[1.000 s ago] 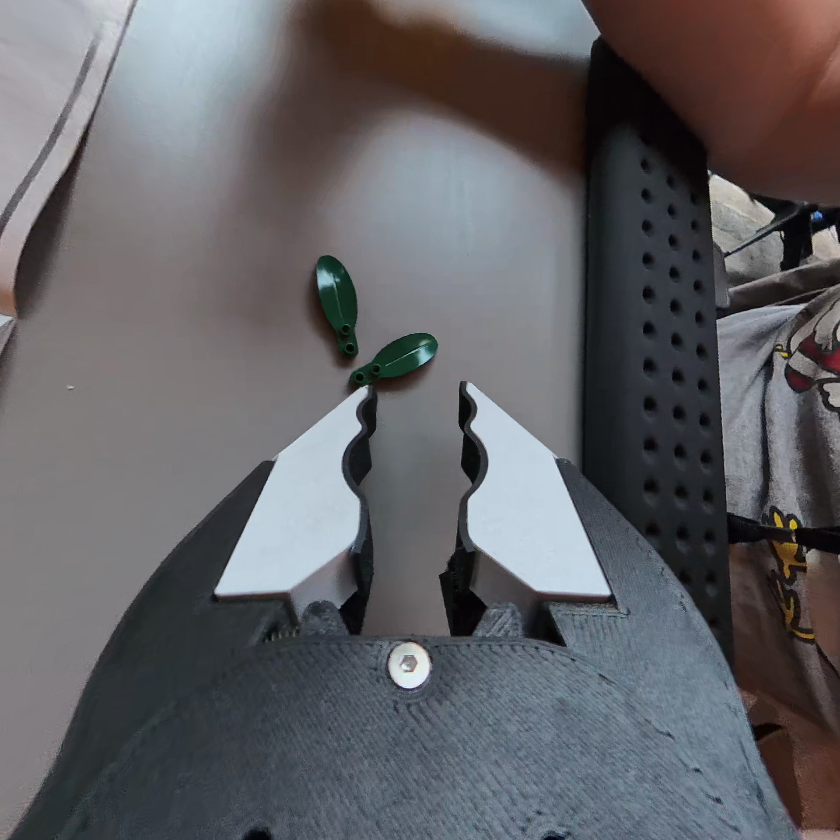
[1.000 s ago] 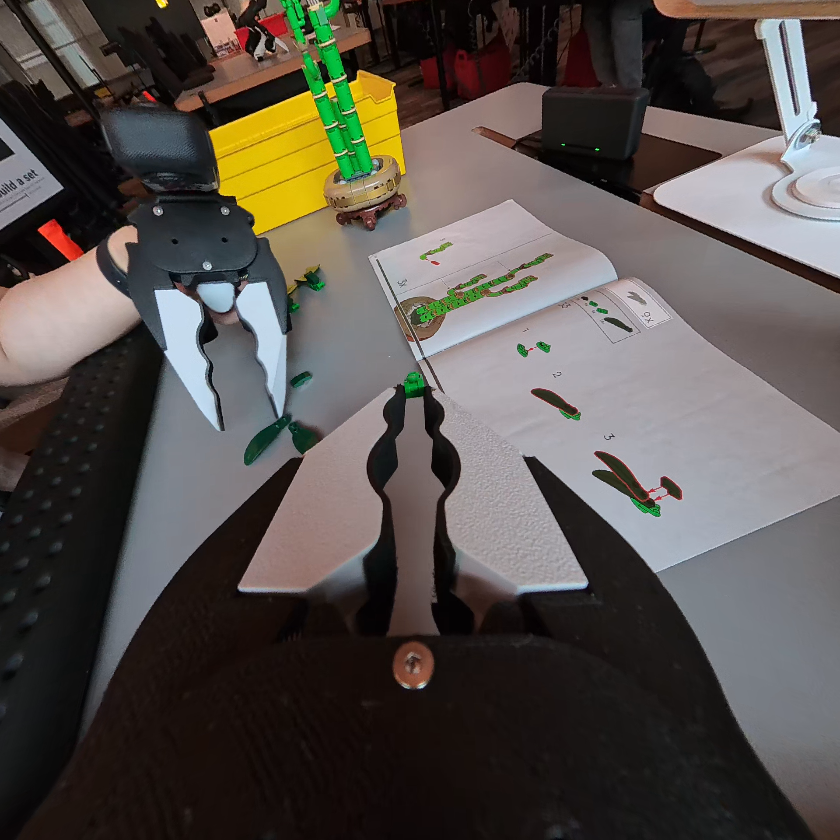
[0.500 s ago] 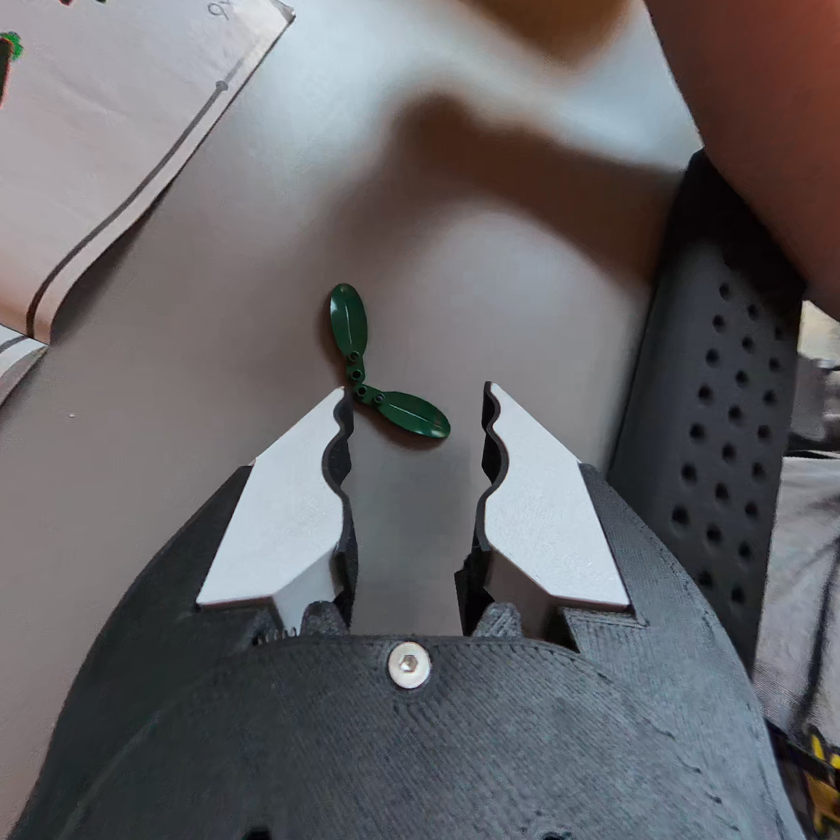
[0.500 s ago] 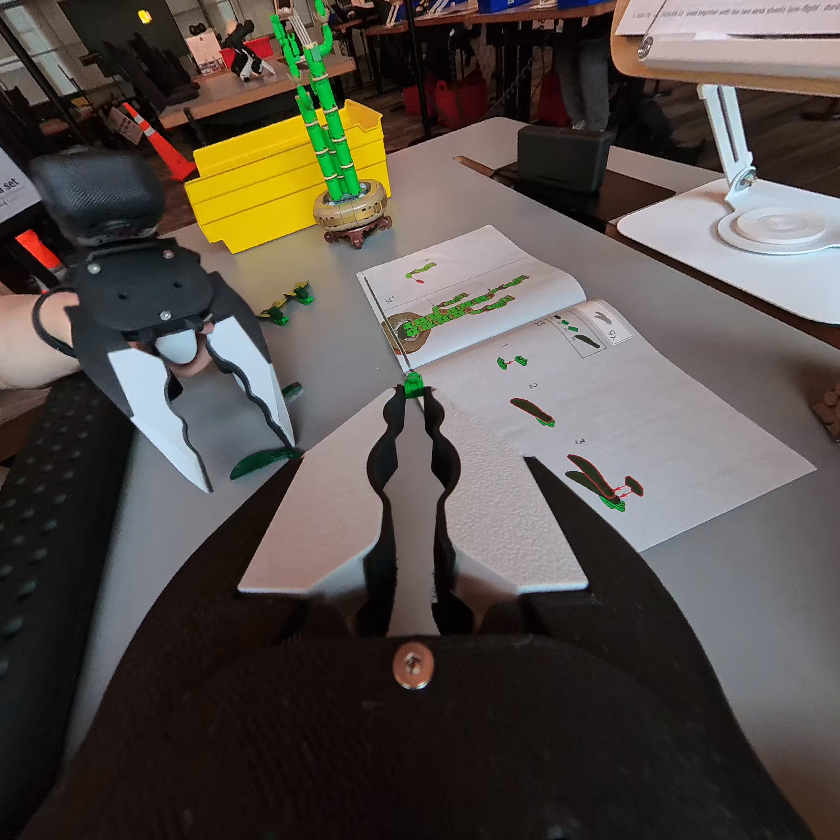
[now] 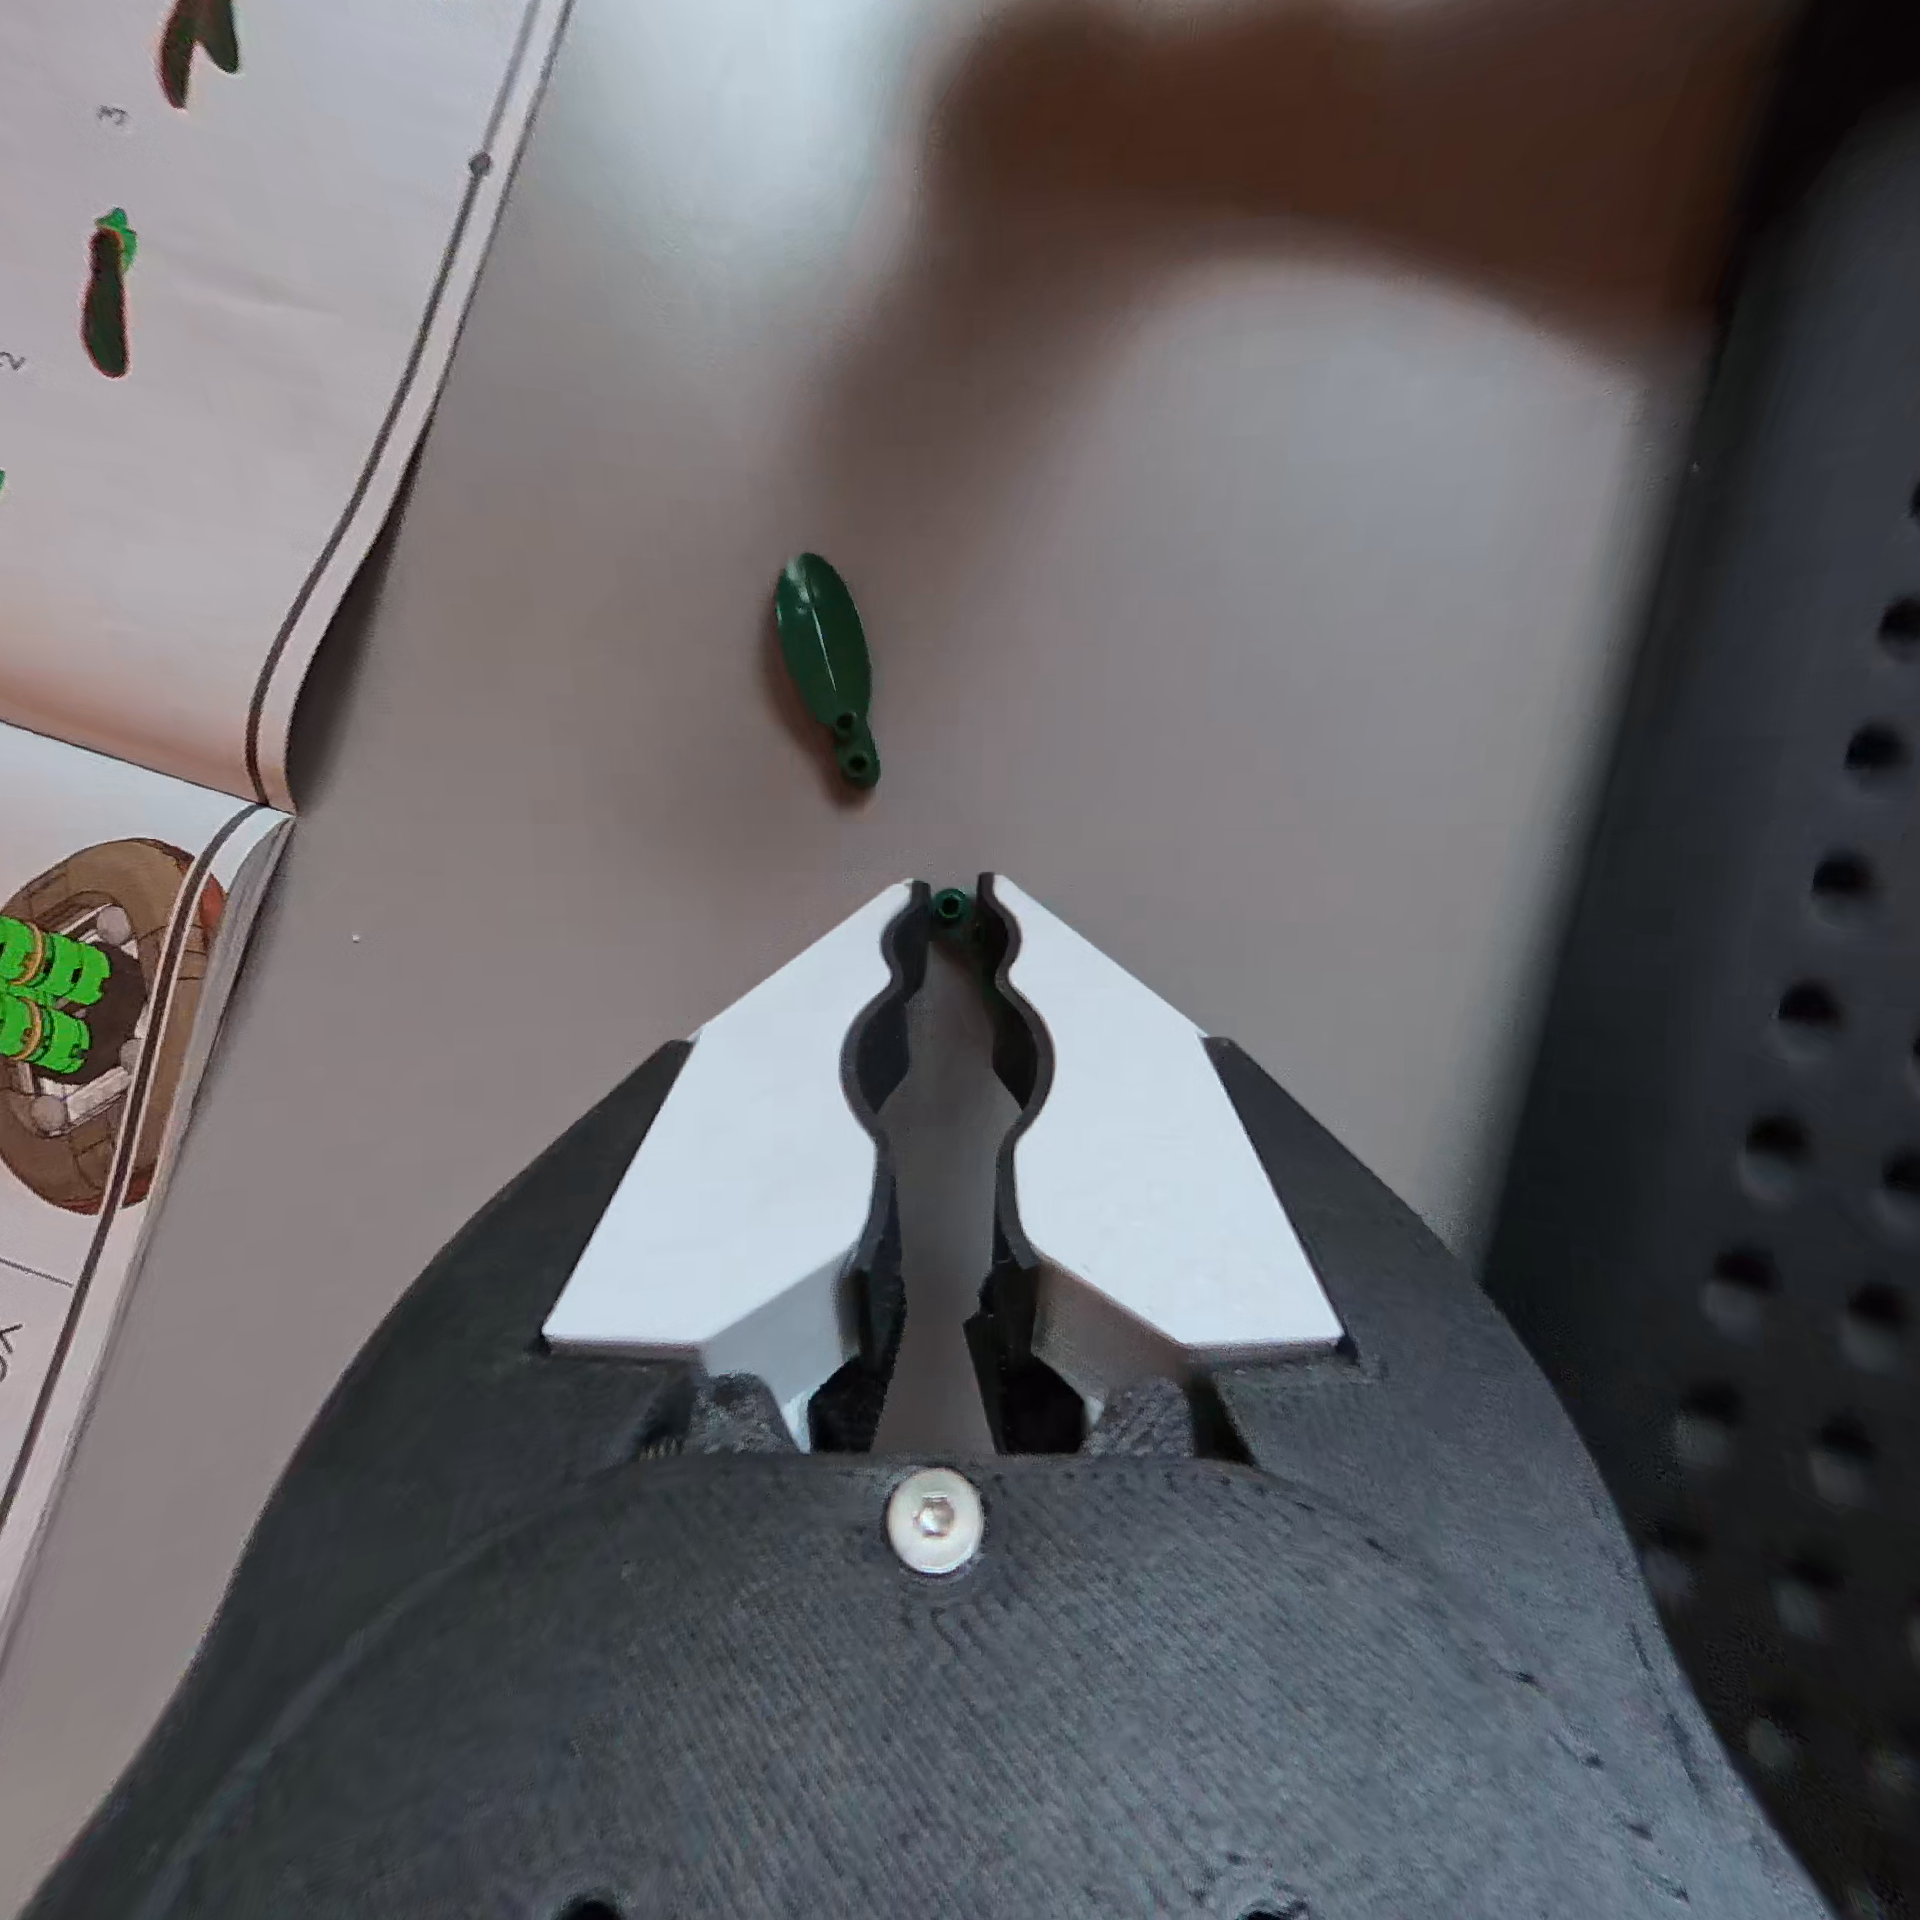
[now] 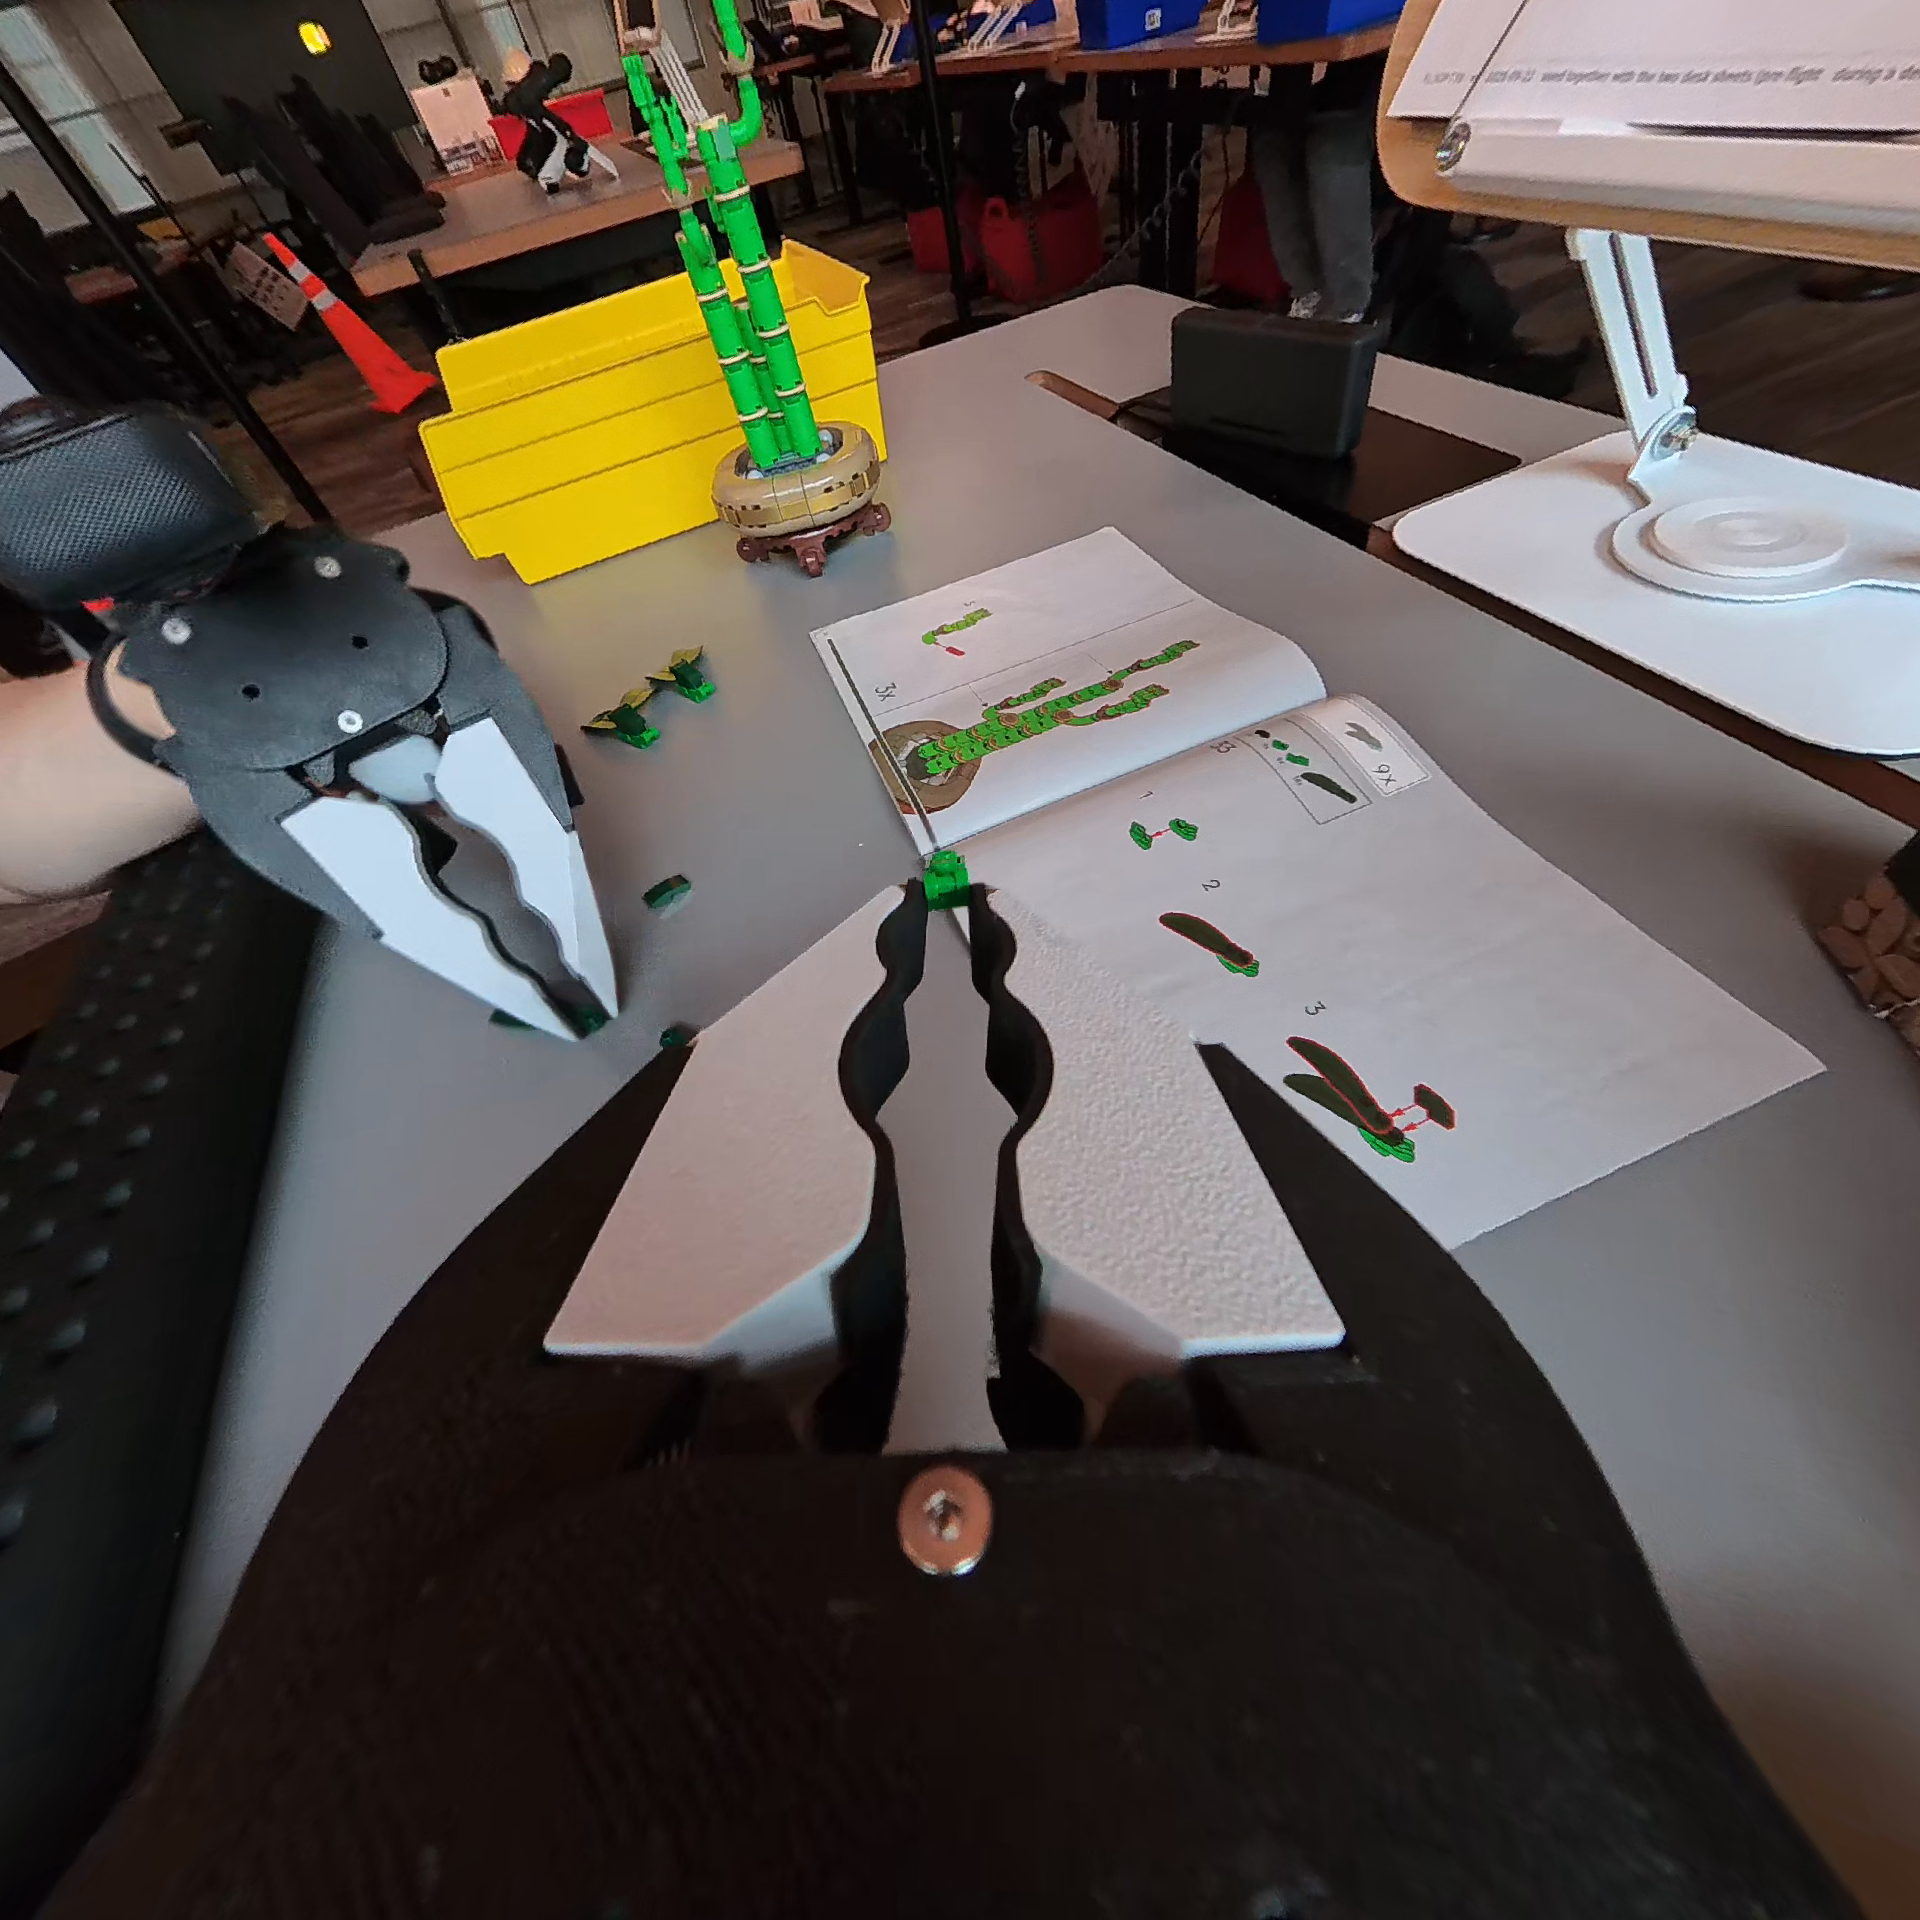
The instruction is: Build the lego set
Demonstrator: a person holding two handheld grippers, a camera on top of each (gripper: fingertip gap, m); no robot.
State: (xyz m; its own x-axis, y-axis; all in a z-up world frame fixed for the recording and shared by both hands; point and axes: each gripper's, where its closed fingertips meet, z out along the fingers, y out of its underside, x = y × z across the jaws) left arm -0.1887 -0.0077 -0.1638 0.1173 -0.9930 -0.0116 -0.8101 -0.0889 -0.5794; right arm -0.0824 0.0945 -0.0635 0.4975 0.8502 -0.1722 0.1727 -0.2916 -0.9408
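on the grey table (image 5: 1299, 623), left tool (image 5: 948, 902) pinches a leaf stem (image 5: 948, 906) (second leaf (image 5: 823, 649) just beyond).

1. Your left gripper (image 5: 948, 896) has a black, ribbed printed body with a silver screw (image 5: 933, 1530) at its centre.
2. Its two white wedge fingers (image 5: 769, 1143) carry black wavy inner pads.
3. Your right gripper (image 6: 945, 902) matches: black textured shell, silver screw (image 6: 943, 1529), white grainy fingers (image 6: 1143, 1143), black wavy pads.
4. A thin black band circles your left wrist (image 6: 104, 696).
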